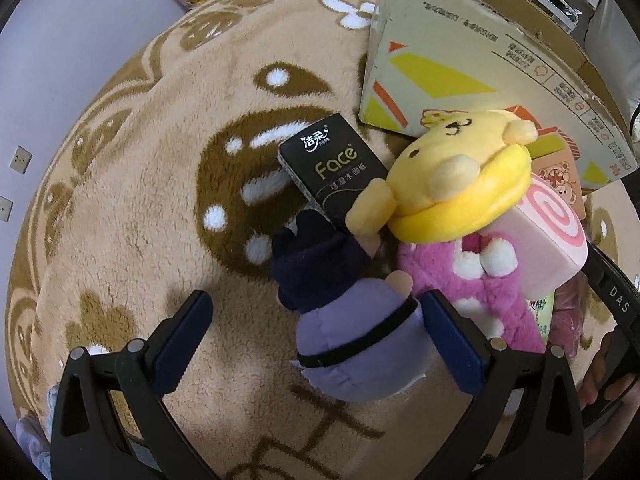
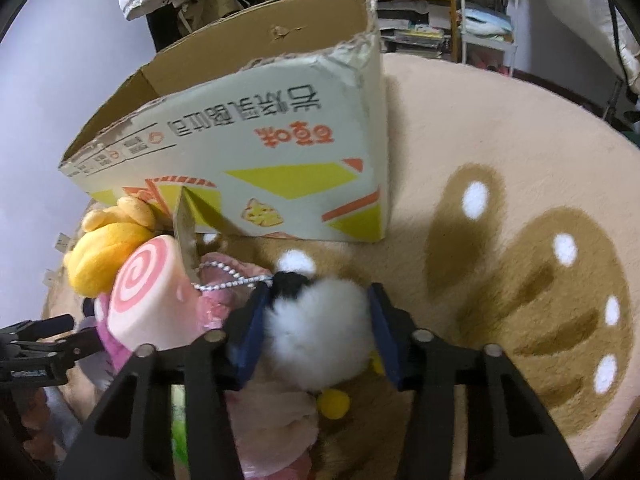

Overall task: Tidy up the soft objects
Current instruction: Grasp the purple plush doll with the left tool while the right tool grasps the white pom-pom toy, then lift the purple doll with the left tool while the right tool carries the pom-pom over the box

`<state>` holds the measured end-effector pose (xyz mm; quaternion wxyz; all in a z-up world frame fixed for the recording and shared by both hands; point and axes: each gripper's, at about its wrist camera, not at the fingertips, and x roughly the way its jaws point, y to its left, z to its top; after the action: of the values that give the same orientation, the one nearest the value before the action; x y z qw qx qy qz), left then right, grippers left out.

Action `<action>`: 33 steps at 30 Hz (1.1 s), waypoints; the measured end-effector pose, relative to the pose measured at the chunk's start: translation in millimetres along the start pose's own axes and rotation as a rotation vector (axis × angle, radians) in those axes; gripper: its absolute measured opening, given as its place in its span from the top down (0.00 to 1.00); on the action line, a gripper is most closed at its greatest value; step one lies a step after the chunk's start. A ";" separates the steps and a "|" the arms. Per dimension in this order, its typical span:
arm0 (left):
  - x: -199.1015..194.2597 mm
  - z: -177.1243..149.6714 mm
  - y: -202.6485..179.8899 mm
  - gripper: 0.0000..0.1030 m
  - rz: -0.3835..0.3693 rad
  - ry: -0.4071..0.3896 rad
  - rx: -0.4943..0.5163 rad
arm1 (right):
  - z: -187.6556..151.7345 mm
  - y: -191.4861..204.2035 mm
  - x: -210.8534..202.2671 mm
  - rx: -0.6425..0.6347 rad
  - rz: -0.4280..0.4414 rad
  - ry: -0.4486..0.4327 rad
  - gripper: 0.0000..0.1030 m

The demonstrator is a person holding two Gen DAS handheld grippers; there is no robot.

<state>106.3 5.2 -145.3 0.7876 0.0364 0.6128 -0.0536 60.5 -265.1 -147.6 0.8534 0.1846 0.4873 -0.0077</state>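
In the left wrist view my left gripper (image 1: 316,320) is open. A purple doll with dark hair (image 1: 352,332) lies on the rug between its fingers, against the right finger (image 1: 452,340) and well clear of the left one. Beyond it lie a black tissue pack (image 1: 332,164), a yellow bear plush (image 1: 452,172), a pink swirl roll cushion (image 1: 548,232) and a pink plush (image 1: 480,292). In the right wrist view my right gripper (image 2: 316,316) is shut on a fluffy white plush (image 2: 320,332) with a bead chain (image 2: 228,280). The roll cushion (image 2: 148,300) and yellow plush (image 2: 108,248) lie to its left.
An open cardboard box (image 1: 480,52) stands on the round tan bear rug (image 1: 140,220), right behind the toys; it also shows in the right wrist view (image 2: 260,152). The left gripper shows at the left edge of the right wrist view (image 2: 40,344). Shelves and furniture (image 2: 440,8) stand beyond the rug.
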 end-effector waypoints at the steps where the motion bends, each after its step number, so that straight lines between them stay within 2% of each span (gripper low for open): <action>1: -2.3 -0.8 0.5 0.01 0.005 -0.006 -0.001 | -0.9 1.2 0.6 0.001 0.008 0.002 0.58; 6: -13.6 -11.2 -1.1 0.02 0.002 -0.005 -0.007 | -6.2 5.0 0.4 -0.014 0.010 0.006 0.62; 9: -12.1 -9.4 0.6 0.06 -0.007 0.000 -0.004 | -6.8 6.1 -1.6 -0.030 0.000 0.007 0.62; 20: 0.3 -19.5 -13.0 0.07 -0.043 0.055 0.023 | -10.5 6.0 2.3 -0.009 0.015 0.032 0.60; 23: 3.4 -19.7 -12.4 0.21 -0.107 0.071 -0.003 | -12.8 0.2 4.8 0.006 0.026 0.039 0.62; 25: 3.7 -20.1 -9.7 0.35 -0.154 0.077 -0.030 | -13.4 -0.5 3.7 0.001 0.024 0.038 0.63; 26: 3.1 -20.9 -8.8 0.38 -0.184 0.081 -0.040 | -13.4 0.0 3.1 -0.004 0.021 0.036 0.66; 33: -6.5 -32.3 -12.9 0.42 -0.156 0.038 -0.016 | -15.3 12.5 -5.1 -0.036 -0.006 0.028 0.67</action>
<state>72.0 -3.3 -146.8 0.7696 -0.0170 0.6288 -0.1092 47.6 -249.3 -146.5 0.8497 0.1679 0.4998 0.0009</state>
